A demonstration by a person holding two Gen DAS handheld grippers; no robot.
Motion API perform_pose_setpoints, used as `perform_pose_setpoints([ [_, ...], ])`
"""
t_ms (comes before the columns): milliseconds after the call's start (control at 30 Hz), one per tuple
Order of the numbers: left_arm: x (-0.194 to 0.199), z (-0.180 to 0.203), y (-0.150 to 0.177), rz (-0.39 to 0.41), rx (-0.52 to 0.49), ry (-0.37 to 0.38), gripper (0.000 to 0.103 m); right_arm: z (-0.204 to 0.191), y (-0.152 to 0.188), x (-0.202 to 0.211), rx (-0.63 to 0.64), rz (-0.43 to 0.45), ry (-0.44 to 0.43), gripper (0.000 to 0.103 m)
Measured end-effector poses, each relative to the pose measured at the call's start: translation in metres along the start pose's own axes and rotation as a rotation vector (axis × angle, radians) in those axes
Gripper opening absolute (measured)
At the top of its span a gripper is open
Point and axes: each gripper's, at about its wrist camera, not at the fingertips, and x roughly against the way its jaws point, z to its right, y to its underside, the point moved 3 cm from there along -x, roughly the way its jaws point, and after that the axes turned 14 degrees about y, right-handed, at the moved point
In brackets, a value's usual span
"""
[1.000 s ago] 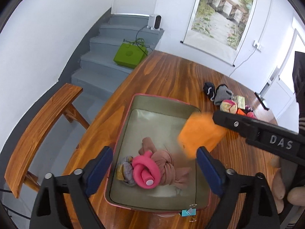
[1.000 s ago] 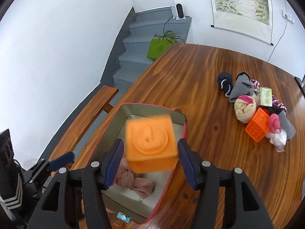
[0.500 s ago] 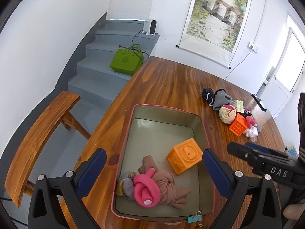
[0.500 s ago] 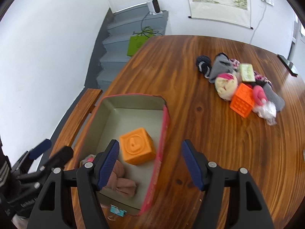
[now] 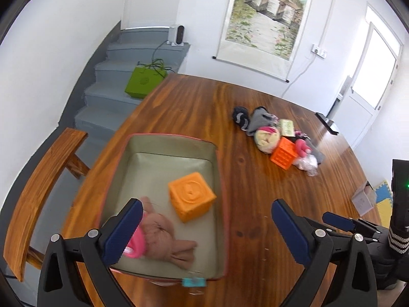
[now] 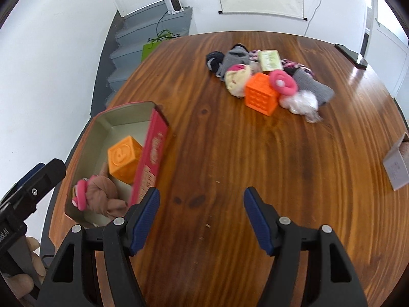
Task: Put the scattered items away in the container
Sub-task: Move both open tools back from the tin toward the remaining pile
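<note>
A pink-rimmed box [image 5: 219, 168] [image 6: 153, 138] sits on the wooden table. Inside it lie an orange cube [image 5: 190, 195] [image 6: 124, 157], a brown knotted cloth [image 5: 163, 238] [image 6: 102, 192] and a pink ring toy [image 5: 135, 245] [image 6: 80, 194]. A pile of scattered items lies farther out: an orange grid cube [image 5: 282, 153] [image 6: 260, 93], a pink ring [image 6: 282, 83], rolled socks [image 5: 265, 139] [image 6: 236, 78] and a clear bag [image 6: 300, 102]. My left gripper [image 5: 204, 232] is open and empty over the box's near right edge. My right gripper [image 6: 200, 220] is open and empty over bare table, right of the box.
A wooden bench [image 5: 38, 186] stands left of the table. A small cardboard box [image 6: 396, 163] sits at the table's right edge. A dark flat object [image 6: 351, 56] lies at the far right. Grey stairs with a green bag [image 5: 143, 81] are beyond.
The right gripper let go of the orange cube, which now lies in the box. The right gripper has swung right, away from the box. The left gripper has shifted right.
</note>
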Motion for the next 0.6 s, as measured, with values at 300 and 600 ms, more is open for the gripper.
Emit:
perform_pose_setpoints([
  [300,-0.04,0.086,0.027,-0.051,0.003,0.072,0.102,0.109,0.031,0.01,-0.074,-0.039,0.085,0.072],
  [600,-0.074,0.135,0.047,-0.062,0.047,0.087,0.102,0.196,0.051,0.019,-0.092,-0.025,0.127,0.072],
])
